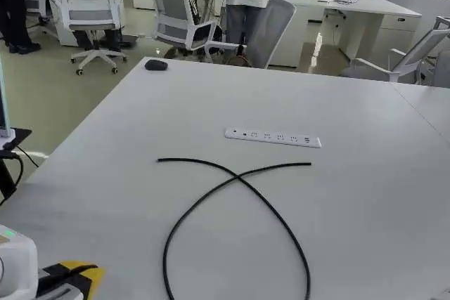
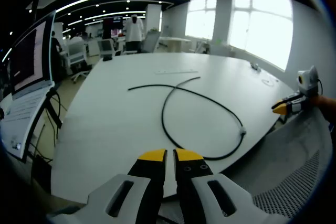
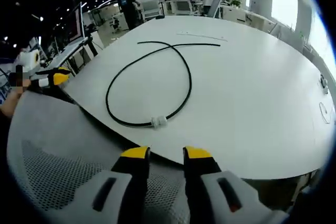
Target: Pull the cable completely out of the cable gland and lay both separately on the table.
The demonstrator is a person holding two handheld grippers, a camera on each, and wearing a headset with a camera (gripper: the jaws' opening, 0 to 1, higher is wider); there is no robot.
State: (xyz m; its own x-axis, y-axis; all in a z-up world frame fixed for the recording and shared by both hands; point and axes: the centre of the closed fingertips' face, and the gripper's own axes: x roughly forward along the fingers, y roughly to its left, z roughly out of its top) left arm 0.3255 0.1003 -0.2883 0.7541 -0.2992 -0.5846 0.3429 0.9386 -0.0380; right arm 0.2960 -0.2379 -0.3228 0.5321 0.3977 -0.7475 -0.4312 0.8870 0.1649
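Cable: one, thin, black, looped and crossing itself mid-tabletop.
Cable gland: one, small, white, on the loop's near side.
Left gripper: fingers nearly touching, empty.
Right gripper: fingers parted, empty.

I see the cable lying on the table in a loop that crosses itself on the far side, one end reaching left, the other right. The cable gland sits on the loop's near bend, close to the table's near edge. Just beyond the crossing lies a power strip. A mouse rests at the far left edge, with chairs behind it. My left gripper hangs off the near left corner, my right gripper off the near edge, above a chair back
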